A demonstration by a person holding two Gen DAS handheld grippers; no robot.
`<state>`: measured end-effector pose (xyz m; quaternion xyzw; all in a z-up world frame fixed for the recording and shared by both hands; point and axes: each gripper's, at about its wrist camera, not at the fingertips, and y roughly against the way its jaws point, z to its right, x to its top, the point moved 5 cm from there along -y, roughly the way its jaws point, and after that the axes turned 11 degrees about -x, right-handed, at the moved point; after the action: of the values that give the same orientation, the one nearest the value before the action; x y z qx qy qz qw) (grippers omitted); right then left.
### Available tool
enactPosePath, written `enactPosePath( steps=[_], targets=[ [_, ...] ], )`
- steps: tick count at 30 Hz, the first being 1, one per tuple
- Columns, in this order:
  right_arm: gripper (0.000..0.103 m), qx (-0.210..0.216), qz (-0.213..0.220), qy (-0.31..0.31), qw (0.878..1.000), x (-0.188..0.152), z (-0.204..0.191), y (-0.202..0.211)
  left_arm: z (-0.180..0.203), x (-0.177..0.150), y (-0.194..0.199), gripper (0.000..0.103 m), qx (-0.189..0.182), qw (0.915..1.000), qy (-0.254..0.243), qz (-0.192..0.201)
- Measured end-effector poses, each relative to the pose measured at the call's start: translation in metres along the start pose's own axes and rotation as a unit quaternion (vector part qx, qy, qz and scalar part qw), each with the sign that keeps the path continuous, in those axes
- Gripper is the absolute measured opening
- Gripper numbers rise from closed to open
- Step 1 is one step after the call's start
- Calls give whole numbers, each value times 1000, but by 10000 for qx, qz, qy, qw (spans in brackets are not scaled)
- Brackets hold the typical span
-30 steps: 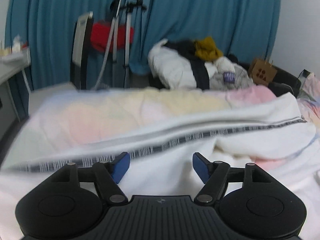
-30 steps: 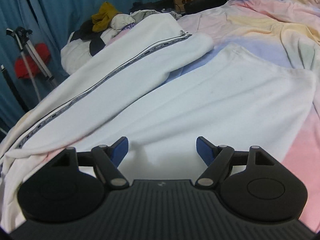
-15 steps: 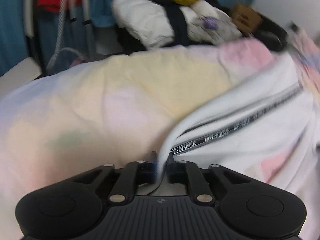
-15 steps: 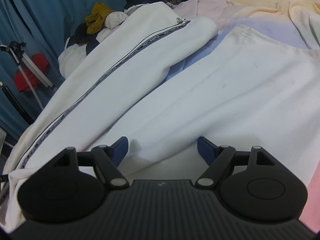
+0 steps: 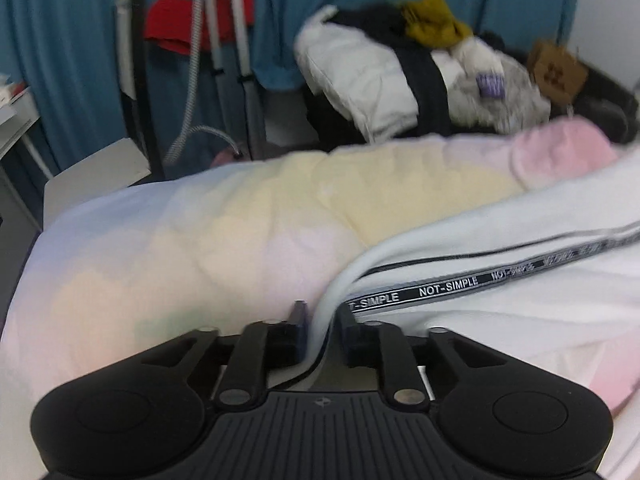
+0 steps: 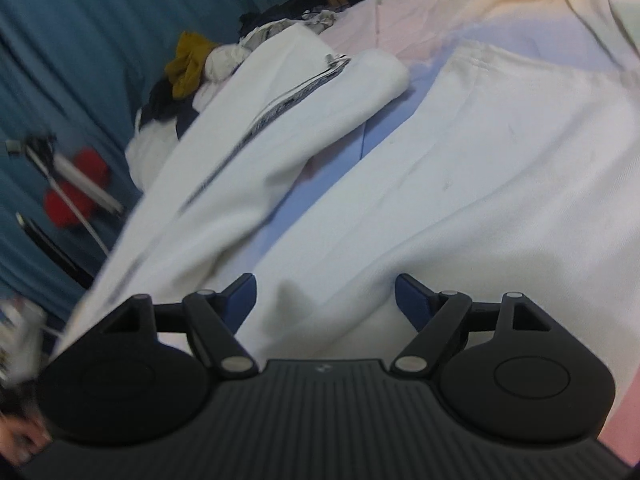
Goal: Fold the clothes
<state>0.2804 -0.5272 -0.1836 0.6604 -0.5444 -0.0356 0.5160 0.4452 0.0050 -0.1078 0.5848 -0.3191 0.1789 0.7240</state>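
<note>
White trousers [image 5: 520, 288] with a black stripe [image 5: 448, 292] lettered NOT-SIMPLE lie across the pastel bedsheet [image 5: 200, 248]. In the left wrist view their rolled edge runs up between the fingers of my left gripper [image 5: 322, 322]. The jaws are opening, and a gap shows on both sides of the cloth. In the right wrist view the trousers [image 6: 460, 184] spread flat on the right, with the striped leg [image 6: 260, 152] folded over on the left. My right gripper [image 6: 325, 294] hovers open just over the near part of the flat leg, with nothing between its fingers.
A heap of other clothes [image 5: 400, 64] sits beyond the bed against a blue curtain [image 5: 60, 60]. A stand with metal poles [image 5: 224, 40] and a red item [image 5: 172, 20] is at the back left. A cardboard box [image 5: 556, 68] is at the far right.
My left gripper swung over to the trousers' edge, shut on it, and its jaws have now parted slightly. My right gripper rolled and dropped closer to the flat leg, staying open.
</note>
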Motion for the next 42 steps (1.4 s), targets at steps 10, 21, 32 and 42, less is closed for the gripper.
enactPosePath(
  steps=[10, 21, 32, 42],
  targets=[
    [78, 500, 151, -497, 9974, 42, -6, -32, 84, -67, 115, 67, -528, 9925, -498, 979],
    [69, 846, 231, -833, 9927, 82, -10, -95, 129, -122, 53, 61, -458, 9935, -932, 472],
    [10, 588, 849, -886, 9907, 131, -14, -105, 115, -113, 72, 5, -628, 9927, -507, 899],
    [9, -117, 1181, -993, 9880, 153, 43, -101, 127, -141, 88, 6, -1340, 9875, -786, 277]
  ],
)
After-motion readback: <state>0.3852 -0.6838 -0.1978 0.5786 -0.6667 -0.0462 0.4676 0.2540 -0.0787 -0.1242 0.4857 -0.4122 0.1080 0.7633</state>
